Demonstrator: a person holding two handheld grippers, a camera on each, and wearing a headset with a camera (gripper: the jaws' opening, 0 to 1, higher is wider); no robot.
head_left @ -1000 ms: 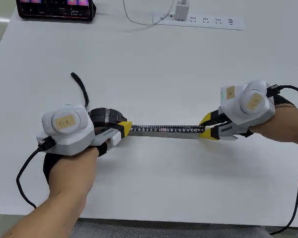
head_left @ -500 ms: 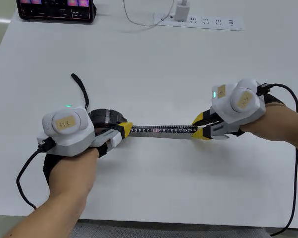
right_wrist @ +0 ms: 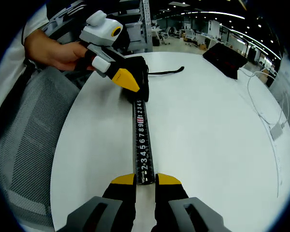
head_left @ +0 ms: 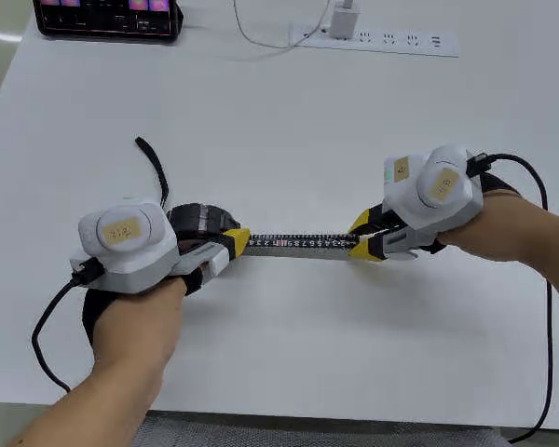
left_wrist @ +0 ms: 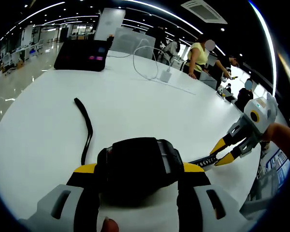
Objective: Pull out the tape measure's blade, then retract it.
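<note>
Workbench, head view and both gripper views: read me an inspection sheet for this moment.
Surface: white table, no spills seen.
Job's things: tape measure on the table, blade pulled out, black strap trailing behind.
Clutter: power strip with charger, dark screen at the far edge.
Grippers: left gripper clamps the tape measure; right gripper pinches the blade's end.
Cables: white cable by the strip; black cords from both grippers.
Surroundings: mesh chair, people in a lit hall.

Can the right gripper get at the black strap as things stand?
Probably not: the right gripper is shut on the blade, and the case in the left gripper blocks the strap.
</note>
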